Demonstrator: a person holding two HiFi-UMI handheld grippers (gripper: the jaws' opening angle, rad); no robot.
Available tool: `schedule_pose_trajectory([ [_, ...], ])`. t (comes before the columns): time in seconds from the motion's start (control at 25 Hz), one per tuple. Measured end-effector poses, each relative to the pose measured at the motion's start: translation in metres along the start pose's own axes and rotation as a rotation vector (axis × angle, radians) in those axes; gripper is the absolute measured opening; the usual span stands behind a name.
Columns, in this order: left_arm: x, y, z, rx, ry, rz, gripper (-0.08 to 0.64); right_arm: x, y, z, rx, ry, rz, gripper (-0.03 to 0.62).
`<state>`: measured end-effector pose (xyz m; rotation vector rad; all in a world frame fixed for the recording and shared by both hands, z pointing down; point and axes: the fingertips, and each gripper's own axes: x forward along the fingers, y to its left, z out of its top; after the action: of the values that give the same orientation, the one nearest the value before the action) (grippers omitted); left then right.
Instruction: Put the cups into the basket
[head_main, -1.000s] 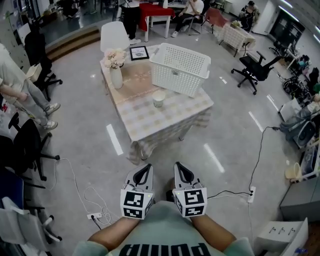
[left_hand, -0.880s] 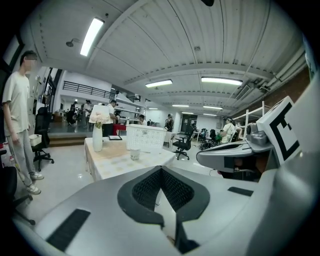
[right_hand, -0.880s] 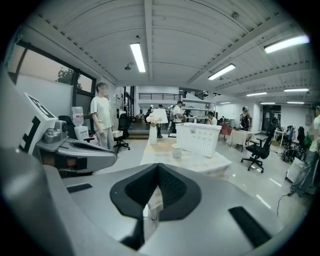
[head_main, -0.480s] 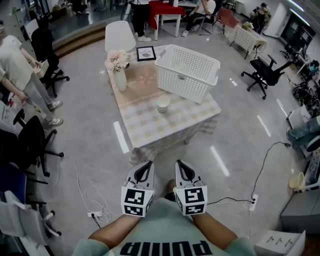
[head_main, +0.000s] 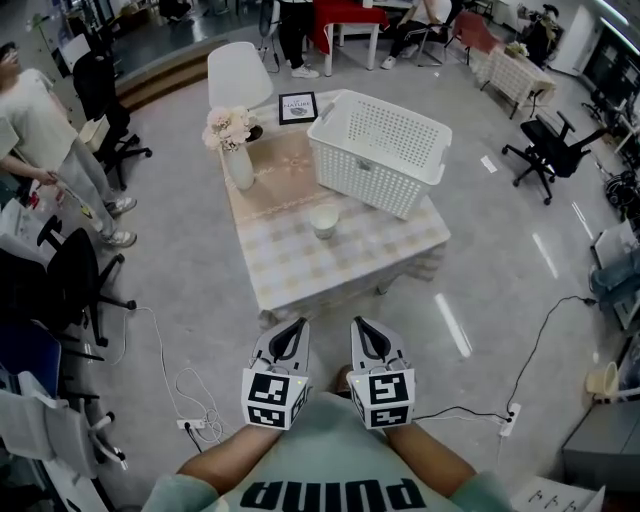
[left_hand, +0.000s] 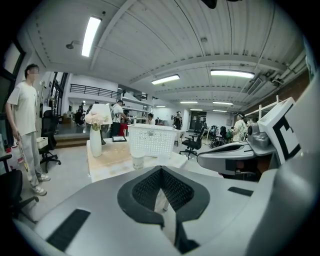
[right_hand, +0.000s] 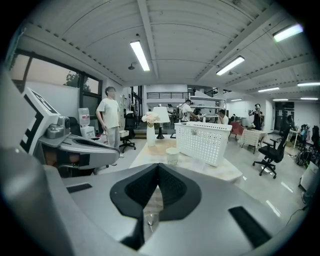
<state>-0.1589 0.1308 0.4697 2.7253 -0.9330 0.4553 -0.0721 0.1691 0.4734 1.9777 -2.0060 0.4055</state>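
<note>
One pale cup (head_main: 323, 221) stands on the checked table (head_main: 300, 270), just in front of the white perforated basket (head_main: 380, 150). The same cup (left_hand: 137, 161) (right_hand: 172, 155) and basket (left_hand: 152, 140) (right_hand: 203, 141) appear in both gripper views, some way ahead. My left gripper (head_main: 289, 333) and right gripper (head_main: 363, 331) are held side by side close to my body, over the floor short of the table's near edge. Both are shut with nothing in them.
A white vase of flowers (head_main: 233, 150), a white lamp (head_main: 238, 77) and a framed picture (head_main: 298, 106) stand at the table's far side. Black office chairs (head_main: 60, 290) and a person (head_main: 40, 130) are at the left. Cables and a power strip (head_main: 190, 423) lie on the floor.
The table, cup and basket sit lower and nearer in the head view than before. Both grippers stay side by side in front of me, still shut.
</note>
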Motion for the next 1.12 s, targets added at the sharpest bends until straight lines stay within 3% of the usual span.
schedule_pose_trajectory([
  [0.64, 0.065, -0.022, 0.014, -0.002, 0.019, 0.086, 0.002, 0.027, -0.065, 0.01, -0.071, -0.009, 0.09, 0.006],
  [1.12, 0.082, -0.016, 0.015, 0.0, 0.036, 0.106, 0.002, 0.047, -0.082, 0.006, -0.053, 0.017, 0.097, 0.008],
])
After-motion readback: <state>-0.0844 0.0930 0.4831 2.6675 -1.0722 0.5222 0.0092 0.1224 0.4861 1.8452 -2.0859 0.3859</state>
